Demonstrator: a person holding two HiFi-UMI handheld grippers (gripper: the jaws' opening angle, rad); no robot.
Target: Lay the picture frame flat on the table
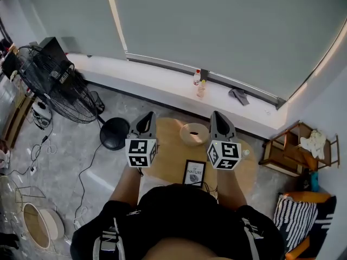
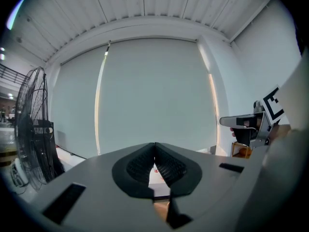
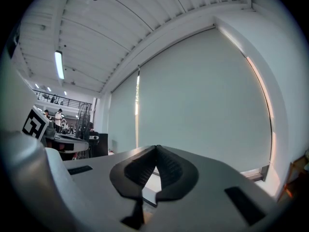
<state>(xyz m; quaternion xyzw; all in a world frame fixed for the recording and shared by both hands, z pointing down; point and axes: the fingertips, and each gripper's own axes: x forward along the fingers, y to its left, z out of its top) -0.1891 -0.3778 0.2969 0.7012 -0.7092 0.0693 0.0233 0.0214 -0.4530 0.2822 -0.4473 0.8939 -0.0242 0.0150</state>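
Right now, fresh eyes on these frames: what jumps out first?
The left gripper and right gripper, each with its marker cube, are held side by side over the round wooden table. Both tongs are shut and empty. Next comes the black picture frame at the table's near edge, then the big floor fan at far left.

You've a black floor fan [image 1: 51, 85] upper left, two bottles [image 1: 200, 88] on the windowsill [image 1: 152, 80] above centre, a striped cushion [image 1: 295, 215] lower right.
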